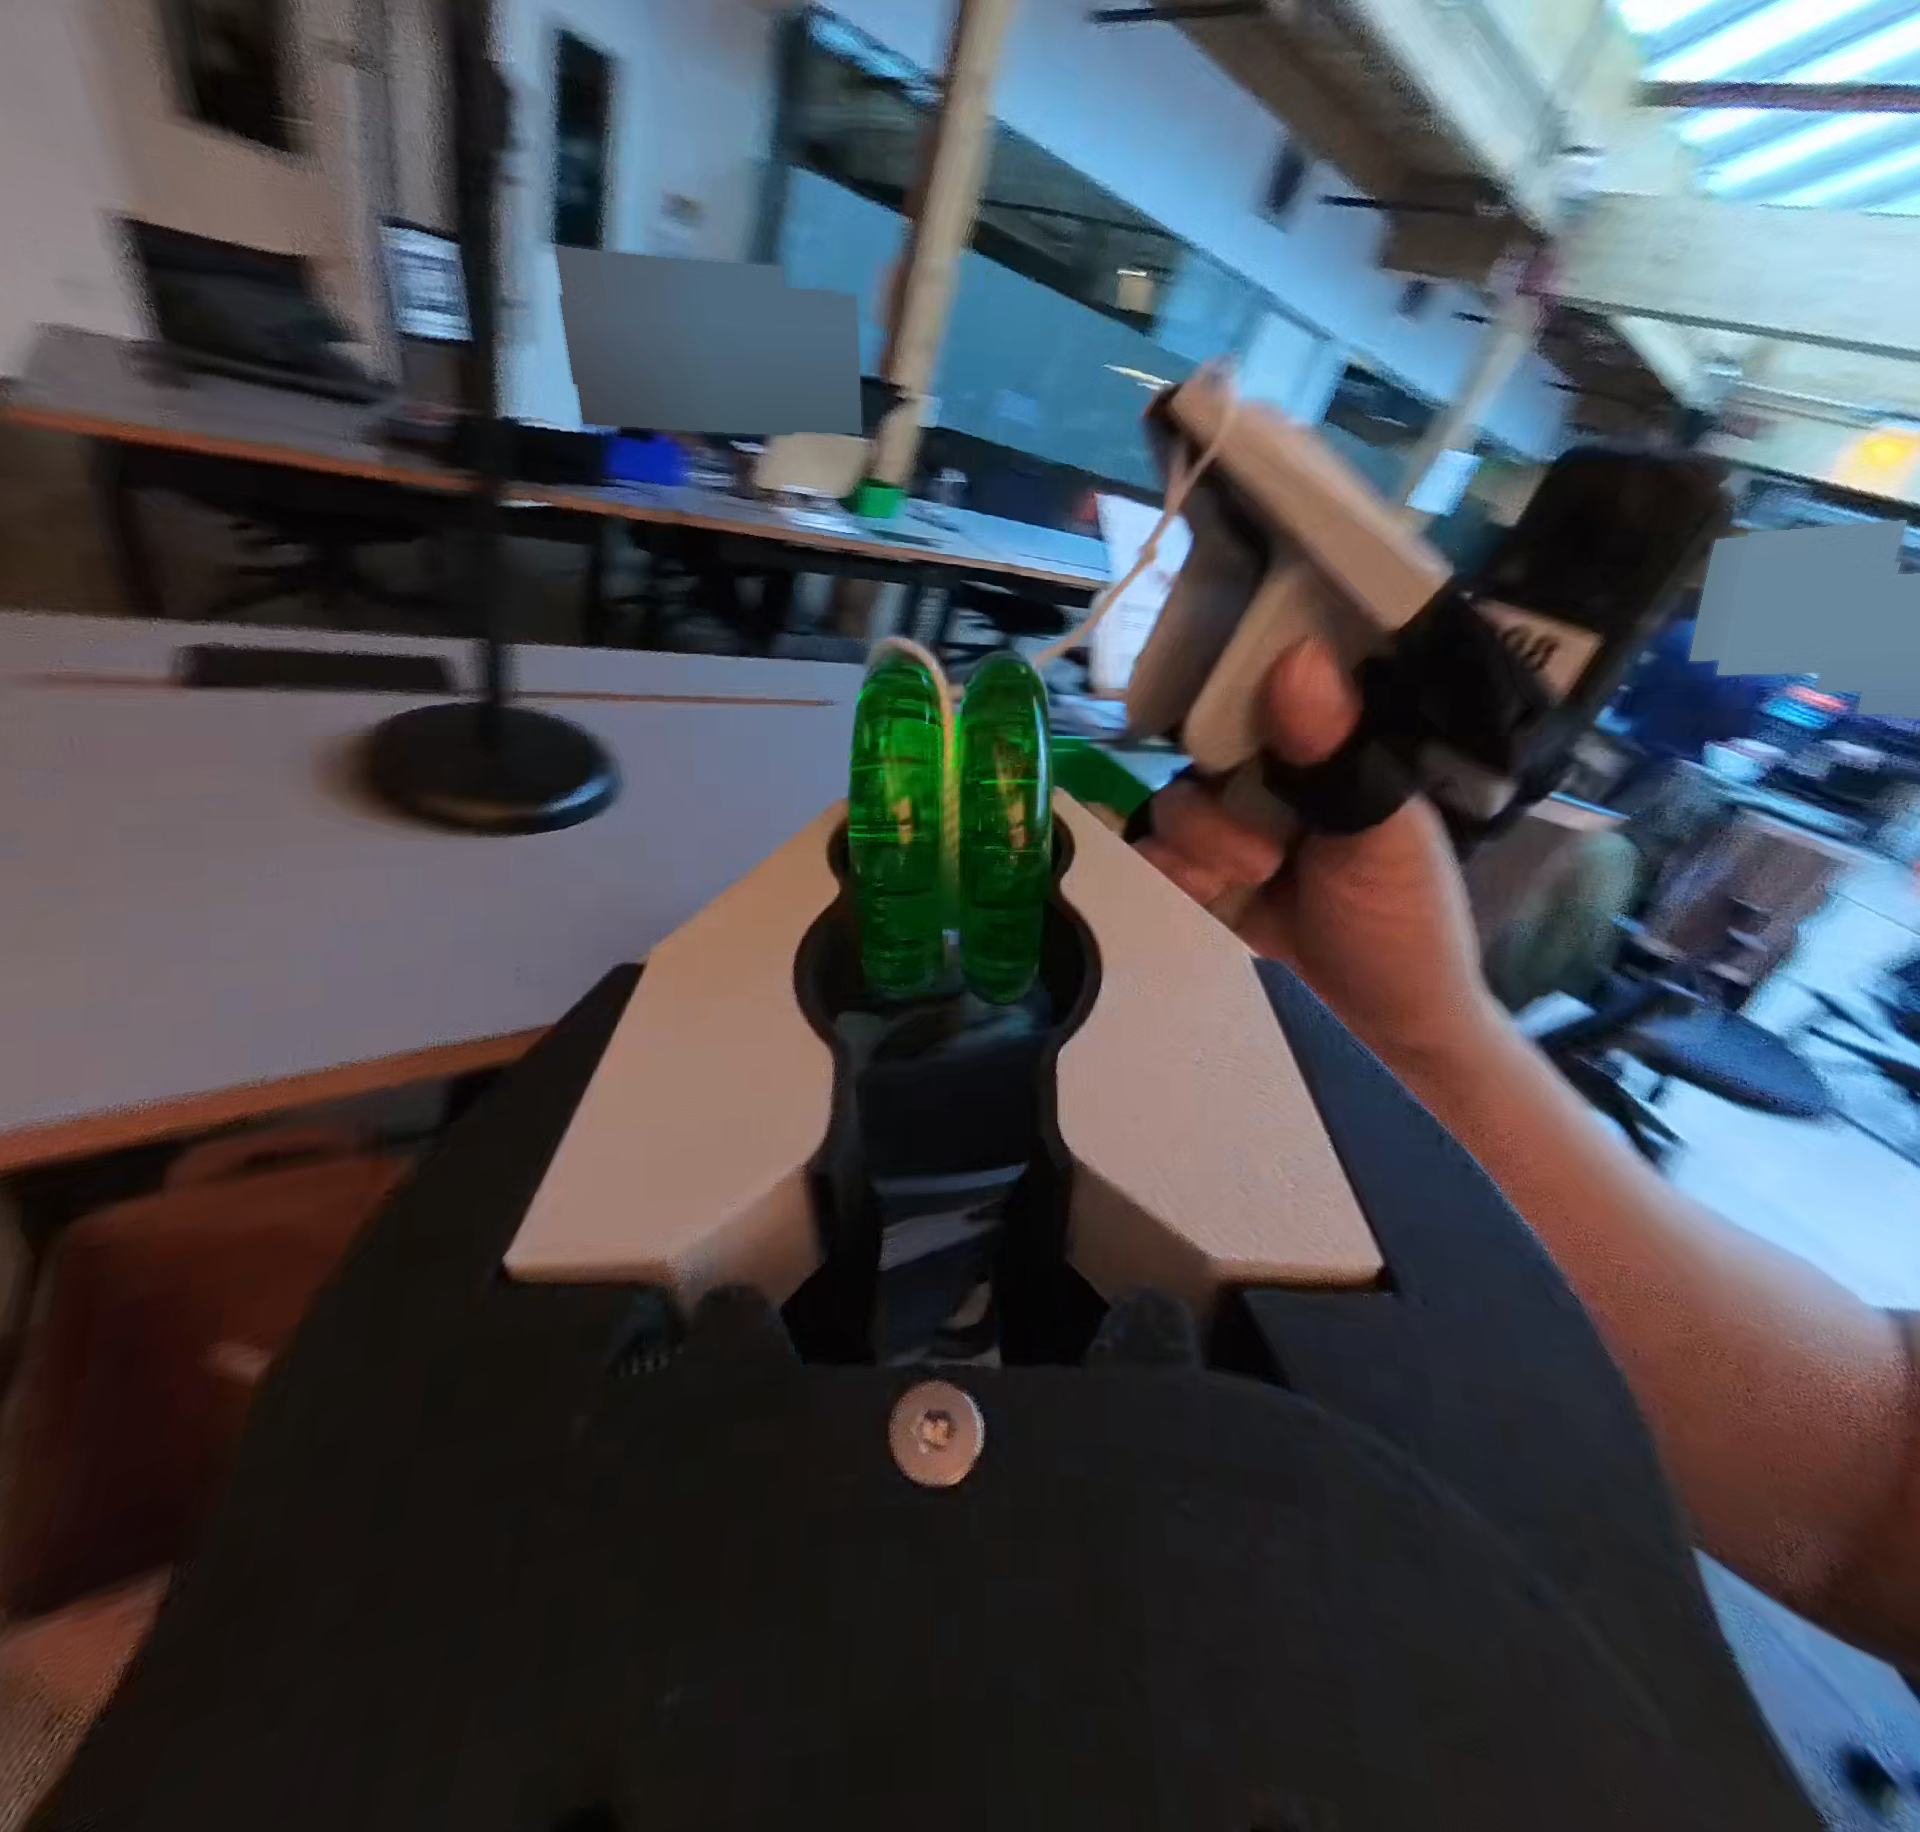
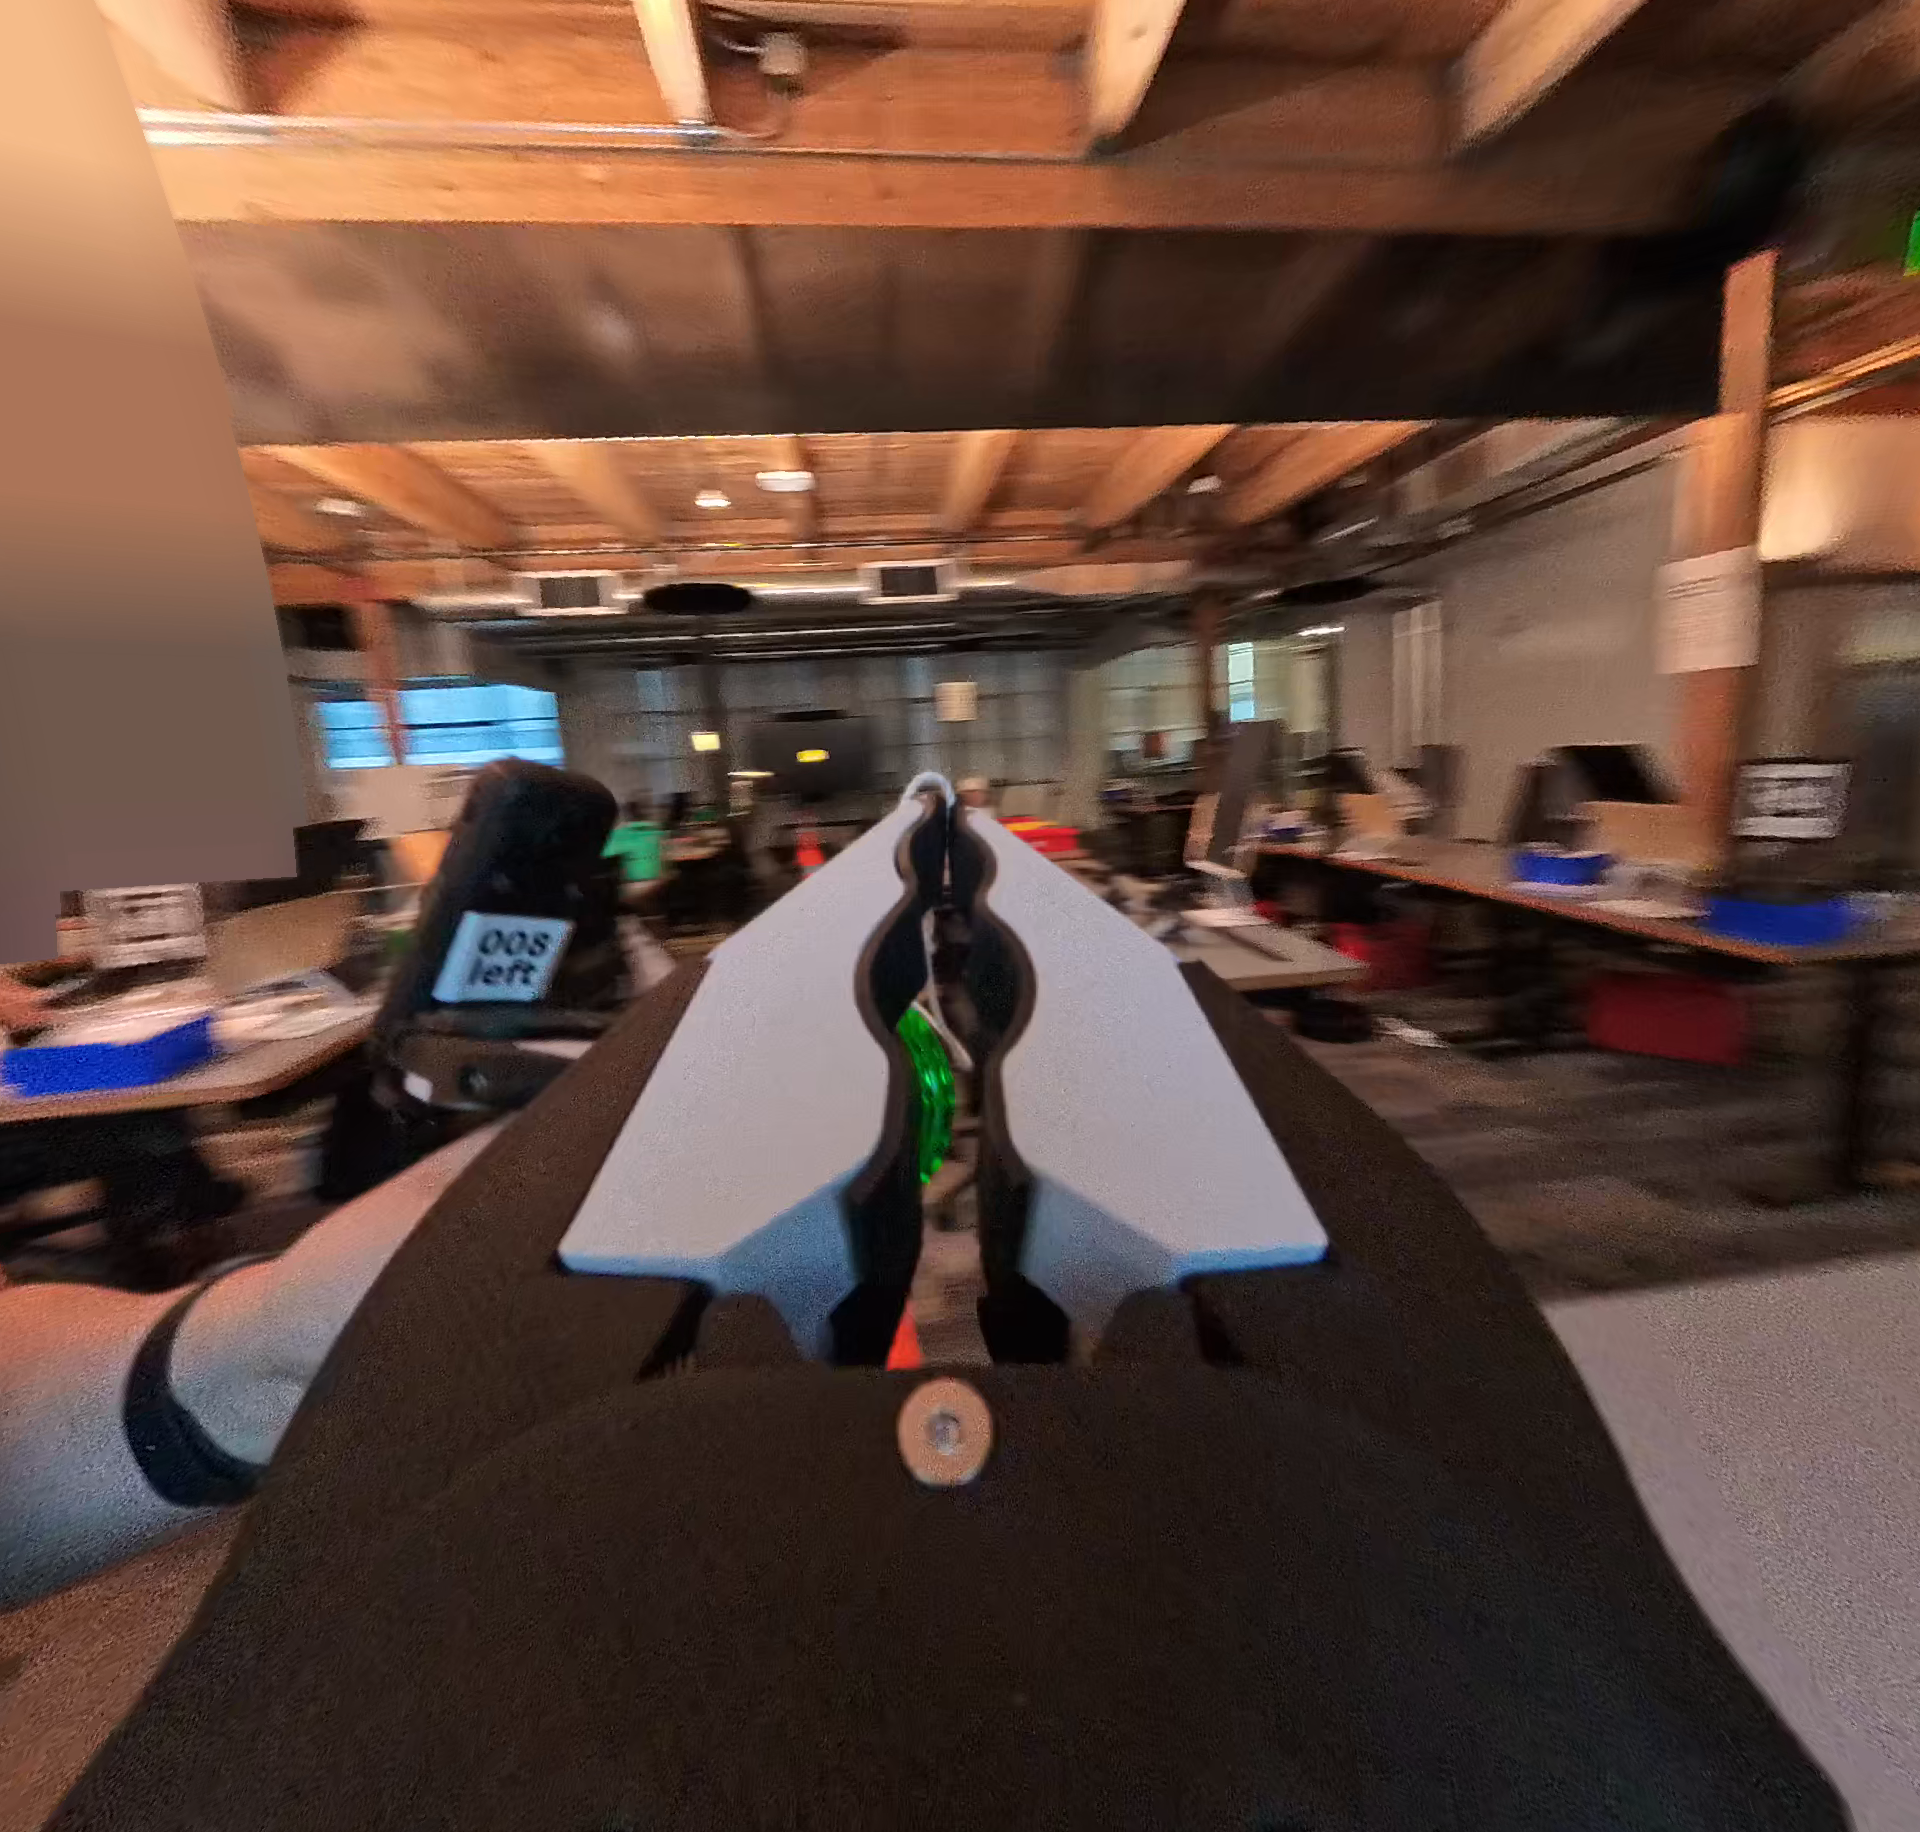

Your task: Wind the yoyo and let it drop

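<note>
Left gripper point(image 1: 951, 847) clamps translucent green yoyo point(image 1: 948, 832); right gripper point(image 2: 940, 806) pinches its white string point(image 1: 1164, 525).

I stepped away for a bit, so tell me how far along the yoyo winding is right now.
Done: the left gripper is shut on the green yoyo, and the right gripper pinches the white string at its tip. In hand: winding, with string running from the right gripper down into the yoyo's groove; how much is already wound cannot be told. Left: finish winding, then release the yoyo to drop.
</note>
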A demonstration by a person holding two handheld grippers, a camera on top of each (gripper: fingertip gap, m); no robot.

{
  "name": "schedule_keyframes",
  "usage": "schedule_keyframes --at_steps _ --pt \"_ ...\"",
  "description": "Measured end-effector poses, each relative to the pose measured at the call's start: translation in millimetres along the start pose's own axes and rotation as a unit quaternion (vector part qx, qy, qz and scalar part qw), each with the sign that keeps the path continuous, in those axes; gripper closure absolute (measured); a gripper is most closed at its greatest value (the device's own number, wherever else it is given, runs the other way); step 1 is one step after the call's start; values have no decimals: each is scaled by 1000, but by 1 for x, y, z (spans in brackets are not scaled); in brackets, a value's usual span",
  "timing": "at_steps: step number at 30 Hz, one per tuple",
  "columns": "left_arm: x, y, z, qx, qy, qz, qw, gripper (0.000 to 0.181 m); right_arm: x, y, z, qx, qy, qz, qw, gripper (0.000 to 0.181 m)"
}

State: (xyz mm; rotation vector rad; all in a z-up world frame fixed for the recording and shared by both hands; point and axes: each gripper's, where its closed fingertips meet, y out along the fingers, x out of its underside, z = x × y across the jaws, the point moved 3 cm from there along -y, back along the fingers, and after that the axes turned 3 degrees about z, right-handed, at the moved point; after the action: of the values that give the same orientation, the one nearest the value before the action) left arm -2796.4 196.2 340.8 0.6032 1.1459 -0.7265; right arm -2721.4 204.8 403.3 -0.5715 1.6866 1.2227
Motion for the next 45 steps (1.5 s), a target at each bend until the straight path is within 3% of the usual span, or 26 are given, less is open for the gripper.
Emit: schedule_keyframes --at_steps 2,4,7,11,15,18,21,24,26,28,30,33,37,39,42,45 --pt "-3 -35 -29 -52 -42 38 997 152 15 34 -12 -56 23 -9 998 181" --pt "-17 -77 -53 -59 -132 113 983 153 34 62 -25 -87 34 -12 996 181" --pt "-34 -144 -95 -86 -219 212 949 153 55 96 -50 -137 105 30 984 181" --pt "-58 -220 -130 -59 -286 326 899 153 93 145 -79 -171 158 53 971 181" --pt "-71 -269 -164 9 -375 398 837 153 115 187 -120 -254 251 144 923 181" --pt "-62 -289 -196 25 -442 418 793 153 139 212 -156 -317 209 165 910 181" --pt "-50 -300 -217 37 -499 413 761 153 163 223 -196 -437 145 105 882 181" --pt "-45 -300 -227 71 -536 386 747 153 199 214 -225 -567 92 -35 818 181" --pt "-46 -296 -225 123 -559 361 736 153 230 208 -226 -597 30 -130 791 181" --pt "-45 -287 -220 153 -559 321 749 153 249 203 -218 -612 -17 -177 771 181" --pt "-48 -281 -213 182 -539 297 767 153 246 202 -209 -621 13 -176 764 181" --pt "-57 -275 -205 195 -491 299 795 148 229 208 -193 -605 81 -133 781 181" --pt "-56 -256 -208 105 -407 290 860 153 211 220 -168 -539 93 -72 834 181" --pt "-55 -248 -209 53 -366 265 890 154 207 222 -156 -522 73 -71 847 181" --pt "-44 -239 -224 -74 -297 171 937 153 205 222 -145 -518 29 -101 849 181" --pt "-39 -234 -242 -159 -249 40 955 153 194 229 -145 -524 -7 -107 845 181"
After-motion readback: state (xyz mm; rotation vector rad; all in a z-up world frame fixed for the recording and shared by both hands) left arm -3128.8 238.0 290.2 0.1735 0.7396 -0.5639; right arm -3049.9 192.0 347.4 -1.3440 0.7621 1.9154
